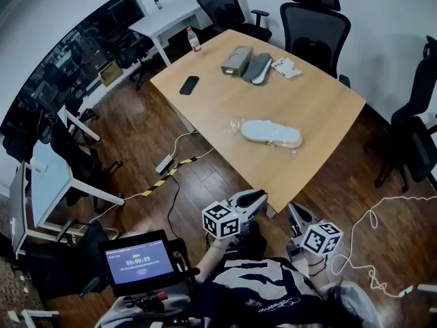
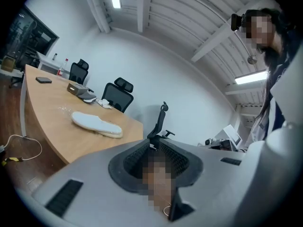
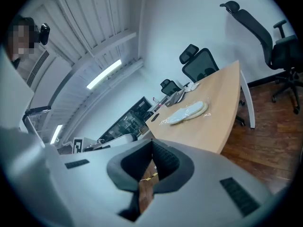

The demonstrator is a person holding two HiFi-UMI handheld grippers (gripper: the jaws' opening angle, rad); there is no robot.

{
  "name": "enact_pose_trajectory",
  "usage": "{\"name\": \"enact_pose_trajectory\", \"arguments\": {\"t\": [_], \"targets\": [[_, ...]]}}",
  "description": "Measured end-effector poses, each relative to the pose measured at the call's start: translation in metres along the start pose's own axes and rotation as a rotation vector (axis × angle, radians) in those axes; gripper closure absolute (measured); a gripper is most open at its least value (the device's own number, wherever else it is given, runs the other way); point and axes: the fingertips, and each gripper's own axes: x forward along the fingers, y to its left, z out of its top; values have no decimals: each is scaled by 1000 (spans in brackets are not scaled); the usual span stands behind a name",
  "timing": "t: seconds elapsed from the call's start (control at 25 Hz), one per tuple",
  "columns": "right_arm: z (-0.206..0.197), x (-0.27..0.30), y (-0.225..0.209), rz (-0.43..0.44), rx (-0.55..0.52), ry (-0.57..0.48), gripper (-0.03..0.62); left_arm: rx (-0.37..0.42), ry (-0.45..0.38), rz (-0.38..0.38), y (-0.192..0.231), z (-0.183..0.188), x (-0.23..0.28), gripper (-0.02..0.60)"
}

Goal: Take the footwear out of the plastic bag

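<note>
**A:** How do the tools stand?

**B:** Both are closed and empty. The left tool [image 1: 261, 196] has its jaws together with nothing between them. The right tool [image 1: 290, 208] is the same, pads meeting at the tips. They sit side by side close to the person's body, over the wooden floor and just off the near corner of the surface [image 1: 321, 108].

**A:** And the footwear?

**B:** The footwear [image 1: 271, 133] is a single pale, flat piece lying on its side on the near half of the surface. It is well apart from both tools.

**A:** Out of its wrapping?

**B:** No. It lies inside the plastic bag [image 1: 237, 126]. The clear film shows crinkled past both ends of it, flat on the wood.

**A:** Any other containers?

**B:** At the far end there is a grey pack [image 1: 236, 60], and I cannot tell what it holds. Touching it on the right are two grey soles [image 1: 258, 67], lying bare. Just beside those is a small white packet [image 1: 285, 67].

**A:** Anything else?

**B:** A dark phone [image 1: 189, 85] lies near the left edge. A bottle [image 1: 194, 39] with a red label stands upright at the far left corner. Office chairs [image 1: 314, 26] stand behind the surface. A white cable [image 1: 372, 232] loops across the floor to the right of the tools, and a small screen [image 1: 138, 260] sits at the lower left.
</note>
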Motion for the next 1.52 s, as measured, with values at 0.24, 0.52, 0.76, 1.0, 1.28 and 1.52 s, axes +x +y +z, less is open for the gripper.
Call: {"name": "enact_pose_trajectory", "arguments": {"t": [0.24, 0.52, 0.76, 1.0, 1.28, 1.52], "targets": [[29, 69, -9, -15, -13, -1, 606, -26, -22, 8, 78, 39, 10, 518], [41, 70, -44, -159, 9, -11, 606, -119, -23, 2, 128, 48, 31, 518], [55, 57, -84, -266, 53, -46, 606, -167, 39, 2, 144, 34, 58, 518], [76, 70, -133, -247, 70, -17, 606, -169, 39, 114, 186, 38, 90, 518], [120, 85, -159, -174, 39, 43, 606, -154, 68, 282, 228, 56, 114, 518], [135, 103, -187, -114, 36, 106, 606, -83, 176, 360, 253, 57, 163, 518]]}}
